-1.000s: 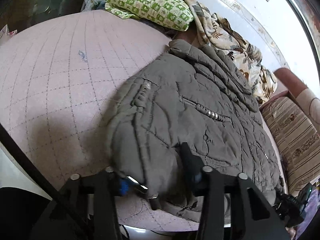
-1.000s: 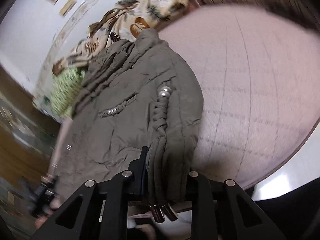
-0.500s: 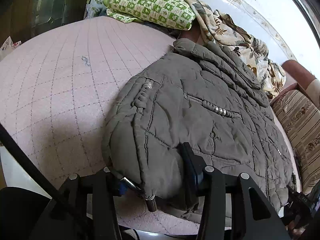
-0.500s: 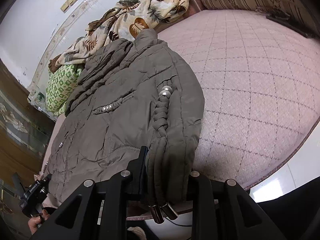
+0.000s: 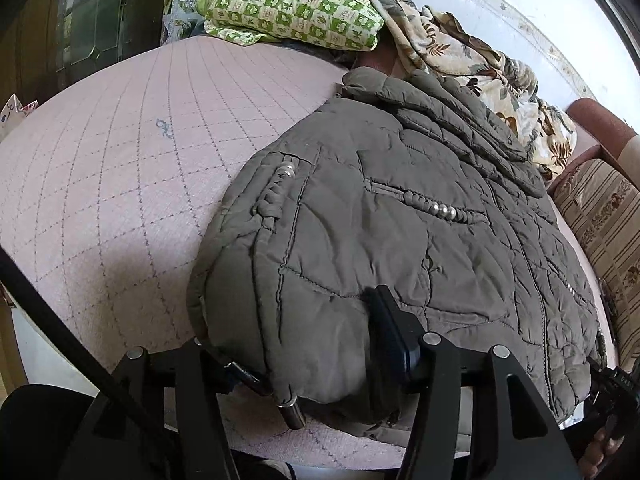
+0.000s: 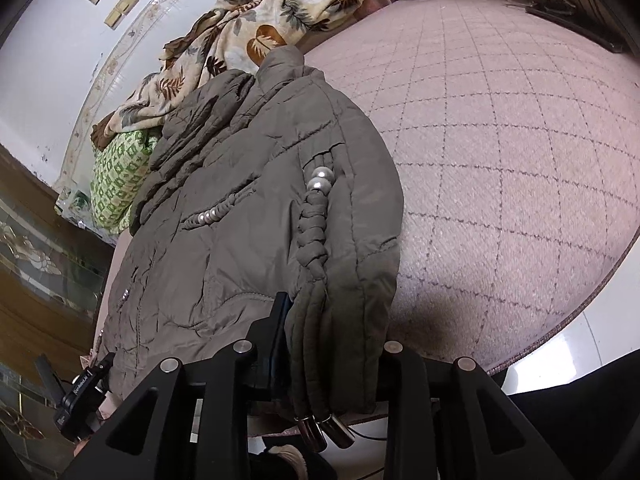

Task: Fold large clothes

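Pink quilted bed [image 5: 100, 184] under padded jacket [image 5: 400, 220], hem between loosening left claw [image 5: 296, 344], right claw [image 6: 332, 336] clamped.

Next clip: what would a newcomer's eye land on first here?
The grey-green quilted jacket sprawled across the pink quilted bedcover, its hem bunched in both views between a hand-held gripper's fingers. Pearl beads glint on its cord trim. Behind it lie a green checked pillow and a leaf-print blanket.

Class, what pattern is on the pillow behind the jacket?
Green and white checks with leaf motifs, on the pillow; clearest in the left wrist view.
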{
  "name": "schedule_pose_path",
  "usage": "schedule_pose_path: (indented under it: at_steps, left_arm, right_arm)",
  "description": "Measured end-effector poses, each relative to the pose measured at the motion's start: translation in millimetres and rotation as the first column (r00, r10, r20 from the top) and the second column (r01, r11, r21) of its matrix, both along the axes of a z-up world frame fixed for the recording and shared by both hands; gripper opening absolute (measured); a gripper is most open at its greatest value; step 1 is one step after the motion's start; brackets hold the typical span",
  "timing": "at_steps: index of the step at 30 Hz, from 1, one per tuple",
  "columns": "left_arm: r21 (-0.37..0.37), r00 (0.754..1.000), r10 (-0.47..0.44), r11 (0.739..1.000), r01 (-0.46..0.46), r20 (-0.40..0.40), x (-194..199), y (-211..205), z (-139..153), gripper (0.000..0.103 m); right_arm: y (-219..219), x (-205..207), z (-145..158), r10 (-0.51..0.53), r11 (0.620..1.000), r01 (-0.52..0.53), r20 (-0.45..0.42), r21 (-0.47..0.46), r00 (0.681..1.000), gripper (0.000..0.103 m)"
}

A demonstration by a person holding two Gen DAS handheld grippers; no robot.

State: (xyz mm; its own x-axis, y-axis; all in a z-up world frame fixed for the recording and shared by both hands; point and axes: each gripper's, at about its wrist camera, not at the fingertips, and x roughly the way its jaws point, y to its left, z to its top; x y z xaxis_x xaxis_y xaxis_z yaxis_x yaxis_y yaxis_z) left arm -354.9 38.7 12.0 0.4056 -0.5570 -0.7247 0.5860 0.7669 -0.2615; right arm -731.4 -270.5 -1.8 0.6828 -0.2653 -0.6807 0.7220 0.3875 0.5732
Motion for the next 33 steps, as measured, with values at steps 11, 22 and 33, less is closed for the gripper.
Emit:
schedule_pose_path:
  at_steps: [11,22,33]
  left_arm:
    - [-0.043,0.998,-0.005,0.999,0.007,0.057,-6.2,6.6,9.5,0.034]
    - [0.058,0.968,-0.051,0.998,0.038,0.247,-31.6,-9.8,31.0,0.023]
    - [0.091,0.954,-0.060,0.995,0.035,0.294,-36.4,-16.3,43.0,0.023]
  right_arm:
    - [11.6,-3.5,17.9,0.001,0.996,0.002,0.042,-0.093,0.999,0.018]
    - [20.5,-3.2,38.9,0.016,0.983,-0.008,0.041,-0.183,0.999,0.017]
    - [26.0,0.9,58.5,0.035,0.964,-0.028,0.020,-0.265,0.999,0.017]
